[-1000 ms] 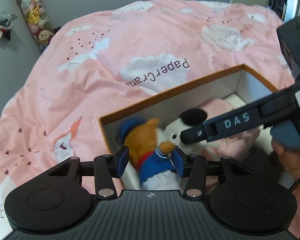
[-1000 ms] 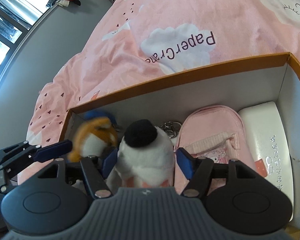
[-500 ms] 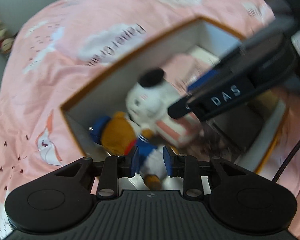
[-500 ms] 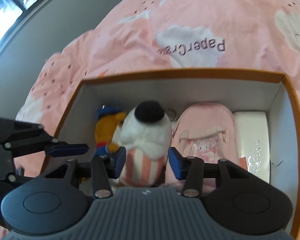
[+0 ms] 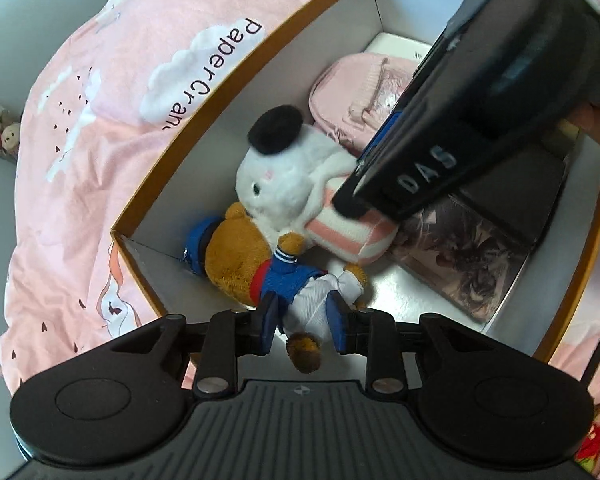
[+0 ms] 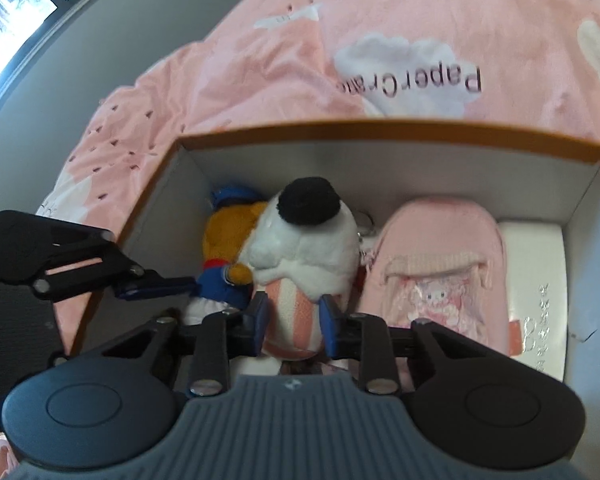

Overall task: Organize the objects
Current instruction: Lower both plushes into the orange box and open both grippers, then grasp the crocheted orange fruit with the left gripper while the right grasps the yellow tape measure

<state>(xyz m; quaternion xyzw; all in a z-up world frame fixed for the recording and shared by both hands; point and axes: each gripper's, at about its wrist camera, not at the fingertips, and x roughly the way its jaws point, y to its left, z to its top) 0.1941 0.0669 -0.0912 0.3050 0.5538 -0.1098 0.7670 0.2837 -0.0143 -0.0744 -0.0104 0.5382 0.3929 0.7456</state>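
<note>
Left gripper fingers narrowed on white trousers of brown bear plush, pads pressing cloth; jaws closed in earlier in this last second. Bear lies at left end of orange-rimmed box, long axis running away from fingers, head far. Right gripper fingers just been closing, now pinching pink-striped body of white plush with black ear, beside bear, upright. Pink pouch and white case further right. Each plush straight ahead of own gripper

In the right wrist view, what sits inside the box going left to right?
Brown bear plush → white plush with black hat → pink mini backpack → white case.
</note>
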